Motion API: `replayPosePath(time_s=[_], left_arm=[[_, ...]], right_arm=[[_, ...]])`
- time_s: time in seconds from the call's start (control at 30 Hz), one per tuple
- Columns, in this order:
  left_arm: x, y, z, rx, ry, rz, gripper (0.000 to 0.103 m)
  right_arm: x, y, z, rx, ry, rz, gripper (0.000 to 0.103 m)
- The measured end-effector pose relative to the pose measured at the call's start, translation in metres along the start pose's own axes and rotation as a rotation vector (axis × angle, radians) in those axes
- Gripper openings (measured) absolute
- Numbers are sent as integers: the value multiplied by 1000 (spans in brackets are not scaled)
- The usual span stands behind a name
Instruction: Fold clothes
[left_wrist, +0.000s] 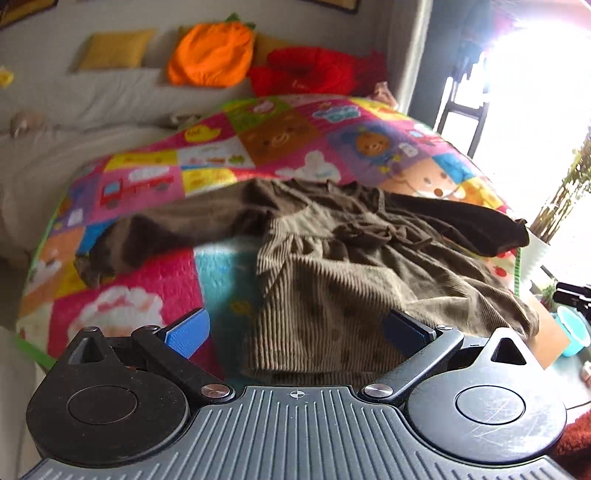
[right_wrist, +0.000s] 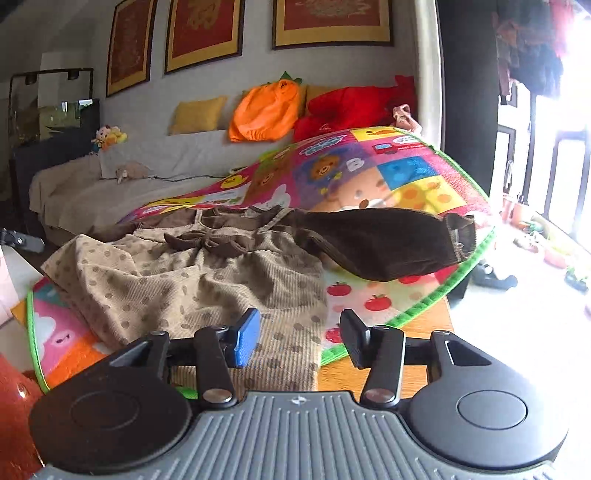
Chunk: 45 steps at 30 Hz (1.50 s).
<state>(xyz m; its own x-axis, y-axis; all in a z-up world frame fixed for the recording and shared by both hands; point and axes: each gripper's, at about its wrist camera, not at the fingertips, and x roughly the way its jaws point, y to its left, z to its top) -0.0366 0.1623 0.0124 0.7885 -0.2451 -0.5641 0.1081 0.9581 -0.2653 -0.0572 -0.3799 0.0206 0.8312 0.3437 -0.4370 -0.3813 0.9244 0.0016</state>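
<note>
Brown dress (right_wrist: 192, 273) on mat (right_wrist: 388, 177) — both jaws apart, empty.

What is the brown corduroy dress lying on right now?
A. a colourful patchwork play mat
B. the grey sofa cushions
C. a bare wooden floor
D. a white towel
A: the brown dress is spread out on the colourful play mat, whose cartoon squares and green edge show around it in both wrist views; the grey sofa sits further back.
</note>
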Motion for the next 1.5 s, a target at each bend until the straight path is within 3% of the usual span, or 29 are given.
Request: replayPosePath(time_s=[0.1,0.13,0.17,0.23,0.27,0.33,0.43,0.6,0.7,0.87,1.0,1.07,1.13,1.27,1.37,1.4,1.43,1.47,1.5], left_arm=[[20,19,-6,-135,59,-41,99],[24,23,-8,-169,76,-51,83],[27,24,-9,-186,93,-54,58],[27,20,-12,-178,106,-19,49],[24,17,-14,-171,106,-13,33],[15,11,-18,-183,107,-17,15],[-7,2,-28,-220,100,-66,10],[-34,-26,-43,-130,138,-185,10],[-44,-36,-46,-64,147,-196,14],[-52,-22,-15,-103,15,-193,51],[-42,-21,12,-95,-79,-249,59],[-27,-28,24,-65,-91,-293,73],[-11,-42,28,-3,-56,-282,76],[1,-71,8,256,35,-147,87],[-1,-73,-18,380,91,-72,88],[-1,-70,-24,394,106,-40,88],[-1,-67,-30,406,120,-9,85],[-1,-63,-32,408,129,23,77],[-3,-57,-32,399,133,54,71]], right_arm=[[24,13,0,-30,6,30,55],[28,16,-1,-30,9,41,55],[32,19,-1,-30,12,51,56],[36,22,0,-33,6,59,56],[39,24,0,-36,3,65,56],[45,35,6,-61,-4,104,56],[56,50,15,-97,-16,162,57],[88,90,29,-134,28,356,59],[113,112,31,-128,105,449,59],[122,138,12,-199,227,547,61],[95,138,2,-238,267,630,61],[82,133,2,-239,264,617,60],[70,128,4,-252,238,575,60],[52,126,6,-377,154,423,60],[65,122,0,-362,202,433,60],[69,122,-2,-351,217,438,58],[74,121,-3,-334,225,445,42],[79,121,-3,-317,232,453,20],[83,120,-4,-297,239,461,13]])
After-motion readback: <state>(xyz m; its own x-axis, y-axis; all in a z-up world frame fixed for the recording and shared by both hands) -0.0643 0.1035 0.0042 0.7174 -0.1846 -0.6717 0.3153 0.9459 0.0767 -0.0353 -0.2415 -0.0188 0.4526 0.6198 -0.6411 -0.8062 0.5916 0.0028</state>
